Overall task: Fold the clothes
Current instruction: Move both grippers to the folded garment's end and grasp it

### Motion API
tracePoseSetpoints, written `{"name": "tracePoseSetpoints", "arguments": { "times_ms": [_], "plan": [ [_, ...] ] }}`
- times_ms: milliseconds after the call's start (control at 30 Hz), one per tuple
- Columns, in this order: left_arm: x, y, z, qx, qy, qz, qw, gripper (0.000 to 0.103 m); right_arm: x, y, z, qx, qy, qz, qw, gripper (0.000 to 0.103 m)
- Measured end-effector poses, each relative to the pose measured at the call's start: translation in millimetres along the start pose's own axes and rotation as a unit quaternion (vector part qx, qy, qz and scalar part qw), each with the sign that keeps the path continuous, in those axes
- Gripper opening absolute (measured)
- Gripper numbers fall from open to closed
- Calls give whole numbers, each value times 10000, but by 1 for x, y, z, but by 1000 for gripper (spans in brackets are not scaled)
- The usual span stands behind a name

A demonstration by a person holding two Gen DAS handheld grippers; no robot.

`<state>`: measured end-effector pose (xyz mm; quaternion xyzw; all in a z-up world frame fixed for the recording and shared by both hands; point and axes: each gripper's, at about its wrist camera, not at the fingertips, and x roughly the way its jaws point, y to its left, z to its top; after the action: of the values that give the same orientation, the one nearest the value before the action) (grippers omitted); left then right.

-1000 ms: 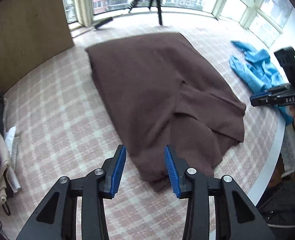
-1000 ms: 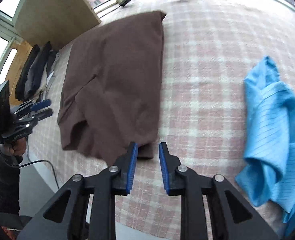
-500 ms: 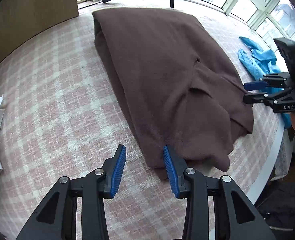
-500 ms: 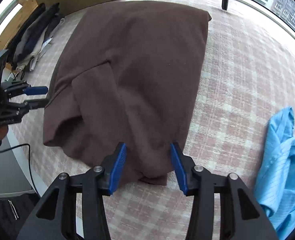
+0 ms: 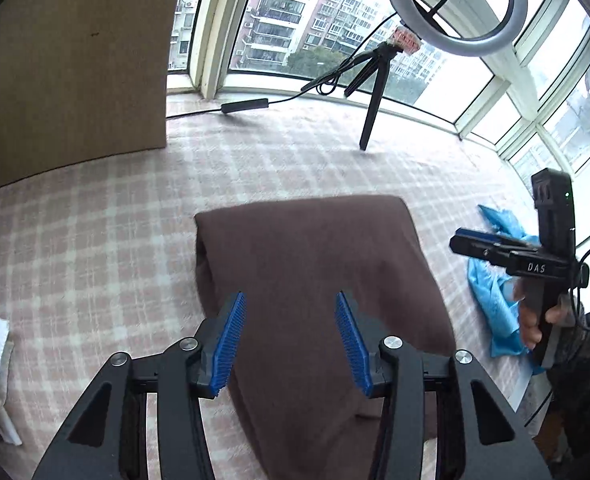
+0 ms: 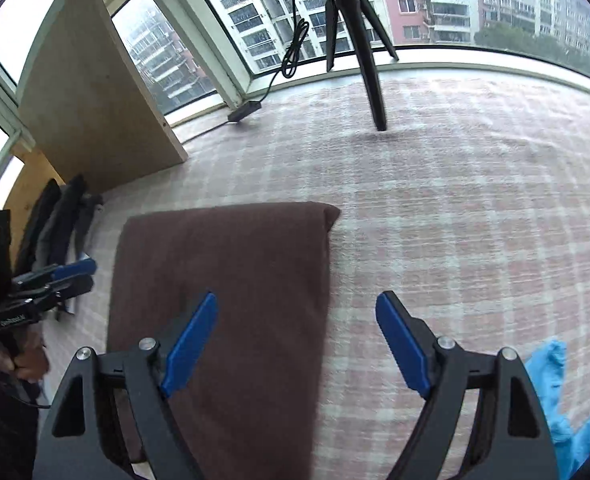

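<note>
A brown garment (image 5: 315, 256) lies folded into a long rectangle on the pink checked tablecloth (image 5: 95, 264). My left gripper (image 5: 291, 302) is open just above the garment's left half, with nothing between its blue pads. In the right wrist view the same brown garment (image 6: 223, 272) runs under my right gripper (image 6: 297, 300), which is open wide over the garment's right edge and holds nothing. The garment's near end is hidden below both grippers. Each gripper also shows in the other's view: the right gripper (image 5: 455, 242) and the left gripper (image 6: 91, 274), each held in a hand.
A crumpled blue shirt (image 6: 555, 392) lies right of the brown garment. A black tripod (image 5: 371, 100) with a ring light (image 5: 455, 0) and cable stands at the far window side. A wooden board (image 5: 75, 60) leans at far left, with dark clothes (image 6: 55, 224) beside it.
Both grippers have tilted up and moved forward over the brown garment, so the window now shows. The right gripper's jaws have opened much wider. The left gripper stays open.
</note>
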<state>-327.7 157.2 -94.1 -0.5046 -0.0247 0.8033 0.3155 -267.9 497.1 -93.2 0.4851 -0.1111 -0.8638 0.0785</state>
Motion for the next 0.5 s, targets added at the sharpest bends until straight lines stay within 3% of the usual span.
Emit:
{"name": "tracePoseSetpoints", "arguments": {
  "times_ms": [167,267,333,400,500],
  "plan": [
    [39,15,30,-16,56,86,9999,45,25,28,19,-75,-40,477,9988,81],
    [74,34,37,-60,355,360,9987,46,50,34,28,-270,177,373,9988,81],
    [95,44,34,-1,534,500,9973,55,84,32,29,-253,564,213,9979,81],
    [96,46,34,79,470,531,9975,65,109,31,28,-265,865,106,9958,83],
    [76,57,35,-186,468,416,9979,62,93,31,28,-383,727,138,9965,83]
  ]
}}
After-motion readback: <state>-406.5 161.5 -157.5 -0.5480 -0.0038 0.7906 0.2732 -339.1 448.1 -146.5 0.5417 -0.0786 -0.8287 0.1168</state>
